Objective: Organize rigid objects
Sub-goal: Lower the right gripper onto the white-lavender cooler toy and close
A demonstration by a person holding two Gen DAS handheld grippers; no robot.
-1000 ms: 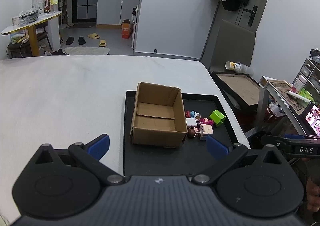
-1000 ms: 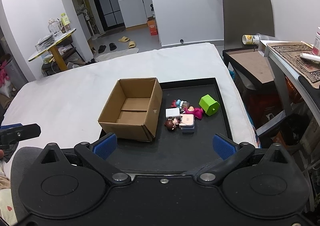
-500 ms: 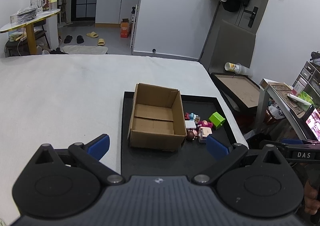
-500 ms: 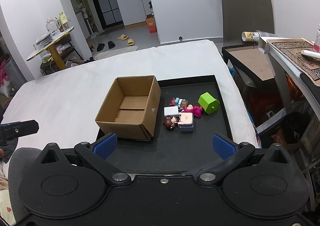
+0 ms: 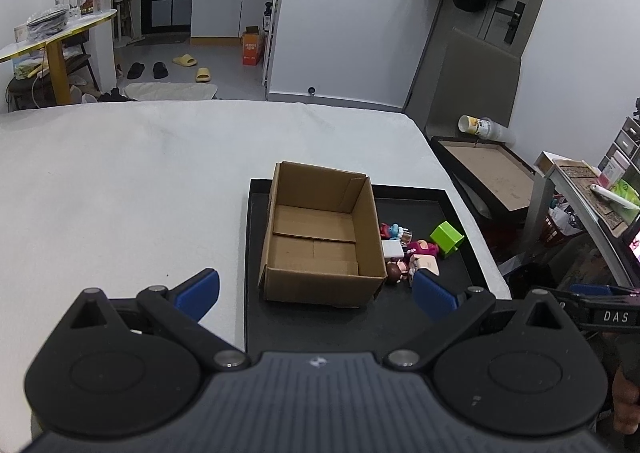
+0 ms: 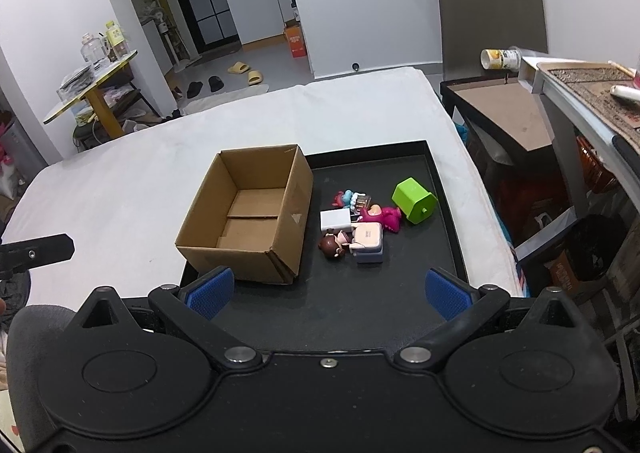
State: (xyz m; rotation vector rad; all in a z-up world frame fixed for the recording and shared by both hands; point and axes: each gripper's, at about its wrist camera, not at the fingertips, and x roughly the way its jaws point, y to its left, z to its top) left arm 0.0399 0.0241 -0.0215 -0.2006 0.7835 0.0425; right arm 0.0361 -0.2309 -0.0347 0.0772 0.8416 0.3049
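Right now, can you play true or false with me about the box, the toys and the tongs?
1. The cardboard box has toys inside. False: it is empty; the toys lie beside it.
2. The green block sits on the black tray. True.
3. The right tongs are squeezing the doll with brown hair. False: they are open, holding nothing, short of the toys.
4. The left tongs are open too. True.
5. The white block is far from the box, alone on the white cover. False: it lies on the tray, right by the box.
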